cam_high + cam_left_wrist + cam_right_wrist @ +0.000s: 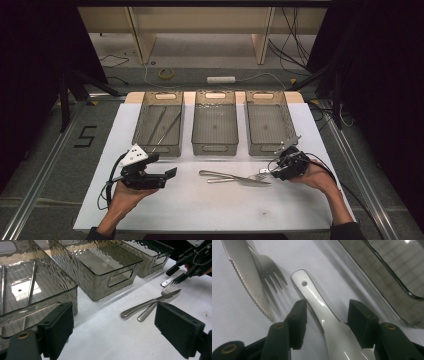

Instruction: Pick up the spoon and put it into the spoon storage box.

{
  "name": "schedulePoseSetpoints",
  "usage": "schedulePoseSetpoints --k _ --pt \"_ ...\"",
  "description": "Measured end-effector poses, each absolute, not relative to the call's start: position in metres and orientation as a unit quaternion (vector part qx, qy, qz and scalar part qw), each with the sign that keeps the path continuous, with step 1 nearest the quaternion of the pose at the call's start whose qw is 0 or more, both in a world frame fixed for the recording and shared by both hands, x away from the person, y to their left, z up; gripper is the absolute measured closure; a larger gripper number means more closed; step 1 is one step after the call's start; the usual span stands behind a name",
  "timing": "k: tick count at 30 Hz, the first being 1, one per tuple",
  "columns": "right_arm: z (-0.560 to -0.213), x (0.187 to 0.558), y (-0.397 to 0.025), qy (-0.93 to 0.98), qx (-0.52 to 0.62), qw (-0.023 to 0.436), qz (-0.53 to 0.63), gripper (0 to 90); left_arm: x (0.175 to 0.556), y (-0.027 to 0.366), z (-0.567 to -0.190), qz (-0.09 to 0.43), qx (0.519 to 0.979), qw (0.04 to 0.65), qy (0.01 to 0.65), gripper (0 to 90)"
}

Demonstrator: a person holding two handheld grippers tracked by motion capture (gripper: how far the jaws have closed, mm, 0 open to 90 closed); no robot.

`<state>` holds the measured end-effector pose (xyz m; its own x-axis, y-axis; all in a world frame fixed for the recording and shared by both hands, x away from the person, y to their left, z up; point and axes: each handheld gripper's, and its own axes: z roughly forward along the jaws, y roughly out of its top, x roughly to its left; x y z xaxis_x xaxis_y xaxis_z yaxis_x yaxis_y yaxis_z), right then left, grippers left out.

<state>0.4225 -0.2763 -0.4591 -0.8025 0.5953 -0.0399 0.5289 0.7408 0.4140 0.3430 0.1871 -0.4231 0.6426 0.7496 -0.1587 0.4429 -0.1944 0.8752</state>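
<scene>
A white ceramic spoon (322, 310) lies on the white mat with its handle between the jaws of my right gripper (329, 322). The jaws stand open, a gap showing on either side of the handle. Just beyond the spoon's tip lie a serrated knife (249, 282) and a fork (268, 270), crossed over each other. The high view has them at mid-table, knife (245, 182) over fork (227, 174), with the right gripper (274, 170) at their right end. My left gripper (167, 176) hovers open at the left, nothing between its jaws (117, 330).
Three smoky clear trays stand in a row at the back of the mat: left tray (150, 146) holds thin metal rods, middle tray (215, 148) and right tray (260, 148) look bare inside. The right tray's wall (387, 285) is close beside the right gripper.
</scene>
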Motion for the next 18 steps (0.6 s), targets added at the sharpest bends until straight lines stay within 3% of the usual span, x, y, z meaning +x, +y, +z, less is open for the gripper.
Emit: schedulePoseSetpoints --k 8,18 --pt "-0.4607 0.4227 -0.2729 0.934 0.301 0.081 0.175 56.6 0.3431 0.1867 -0.4232 0.154 0.759 0.497 0.392 15.1" --pt "-0.4599 0.4217 -0.2703 0.935 0.304 0.07 0.169 69.8 0.3426 0.1865 -0.4232 0.153 0.759 0.497 0.392 15.2"
